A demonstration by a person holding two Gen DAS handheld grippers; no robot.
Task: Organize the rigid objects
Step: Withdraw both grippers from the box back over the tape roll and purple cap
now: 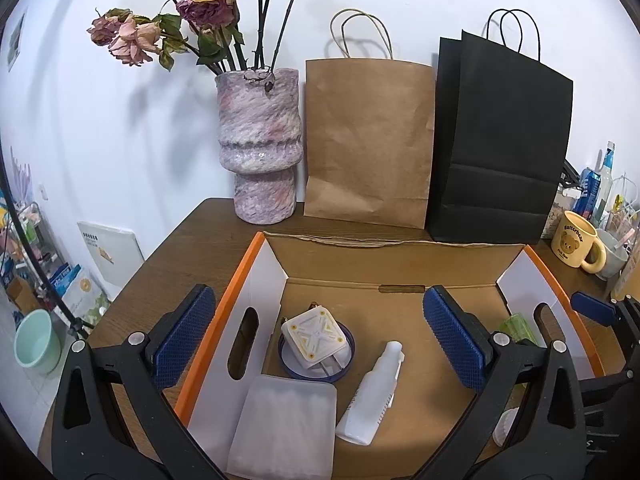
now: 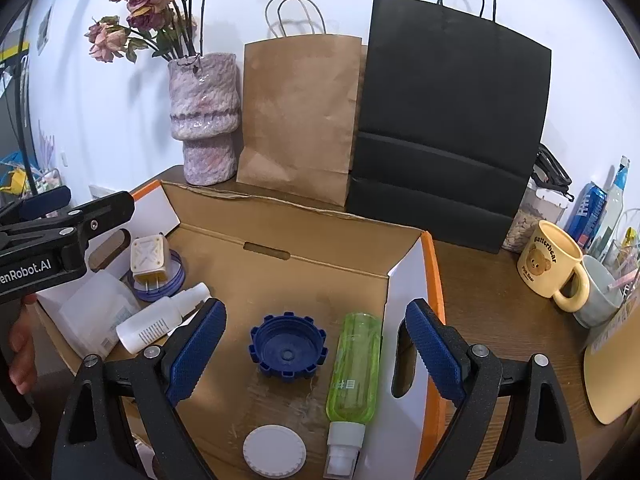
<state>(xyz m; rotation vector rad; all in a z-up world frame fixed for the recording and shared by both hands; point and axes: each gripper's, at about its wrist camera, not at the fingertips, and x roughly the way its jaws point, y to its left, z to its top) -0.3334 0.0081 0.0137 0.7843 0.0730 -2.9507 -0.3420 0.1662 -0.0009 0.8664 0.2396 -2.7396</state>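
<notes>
An open cardboard box with orange-edged white side flaps sits on a brown wooden table, and all the loose items observed lie on its floor. Left gripper: jaws spread wide, nothing between the pads, poised above the left part of the box. Below it, a cream-coloured charger plug rests on top of a blue-rimmed lid; just to the right a white spray bottle lies on its side, and at the near left a frosted plastic case lies flat. Right gripper: jaws likewise spread wide and empty, poised above the right part of the box. Between its fingers in the right wrist view, a dark blue notched cap sits open side up; just right of it a green transparent spray bottle lies lengthwise beside the right wall, nozzle toward the near side. A white round lid lies flat at the near edge. Beyond the box, along the far wall, stand a mottled pink vase of dried roses, a brown paper bag and a black paper bag, left to right. On the table to the right, outside the box, stands a yellow bear mug.
</notes>
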